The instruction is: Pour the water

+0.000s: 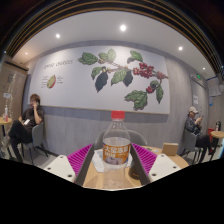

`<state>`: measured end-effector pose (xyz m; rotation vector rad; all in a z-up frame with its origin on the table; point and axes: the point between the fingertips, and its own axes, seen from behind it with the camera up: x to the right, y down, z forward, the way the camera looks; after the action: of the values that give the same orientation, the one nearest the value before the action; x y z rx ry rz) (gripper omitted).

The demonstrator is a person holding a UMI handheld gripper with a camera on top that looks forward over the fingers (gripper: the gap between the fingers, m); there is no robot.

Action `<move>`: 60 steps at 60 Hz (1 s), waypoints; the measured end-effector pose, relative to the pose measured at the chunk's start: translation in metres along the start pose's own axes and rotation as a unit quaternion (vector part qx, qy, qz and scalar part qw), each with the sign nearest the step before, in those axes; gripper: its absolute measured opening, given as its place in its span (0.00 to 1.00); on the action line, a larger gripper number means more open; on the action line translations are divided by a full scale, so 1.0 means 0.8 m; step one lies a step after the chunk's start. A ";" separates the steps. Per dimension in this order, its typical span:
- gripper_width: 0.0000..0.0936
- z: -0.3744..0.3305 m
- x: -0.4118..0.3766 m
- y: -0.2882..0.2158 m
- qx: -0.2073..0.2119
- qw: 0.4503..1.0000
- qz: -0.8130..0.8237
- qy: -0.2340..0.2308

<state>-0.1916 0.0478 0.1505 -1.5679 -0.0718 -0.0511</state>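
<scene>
A clear plastic water bottle (117,148) with a red cap and an orange-and-white label stands upright between my gripper's fingers (114,160). The magenta pads show on both sides of it, left (80,160) and right (146,160). Both fingers press against the bottle's lower body, so the gripper is shut on it. The bottle's clear lower part reaches down over a light wooden table (100,180). No cup or glass is in view.
Beyond the table is a room with a grey wall bearing a large leaf-and-berry mural (120,72). A person sits at the far left (28,122) and another at the far right (192,128), both by small tables with chairs.
</scene>
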 end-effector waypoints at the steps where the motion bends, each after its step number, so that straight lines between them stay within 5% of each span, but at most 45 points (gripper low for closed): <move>1: 0.82 0.014 -0.007 0.001 0.002 1.000 0.000 0.004; 5: 0.81 0.029 0.012 0.005 -0.004 1.000 0.003 0.013; 10: 0.62 0.049 0.027 0.015 -0.016 0.999 0.017 0.034; 24: 0.35 0.059 0.032 0.017 -0.007 0.999 0.043 0.023; 38: 0.34 0.086 0.046 0.020 0.013 0.978 0.208 0.016; 46: 0.34 0.102 0.020 0.015 0.011 0.885 0.465 -0.024; 60: 0.37 0.122 -0.001 0.012 0.001 0.637 0.768 -0.063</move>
<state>-0.1926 0.1451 0.1414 -1.1656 1.1704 1.4073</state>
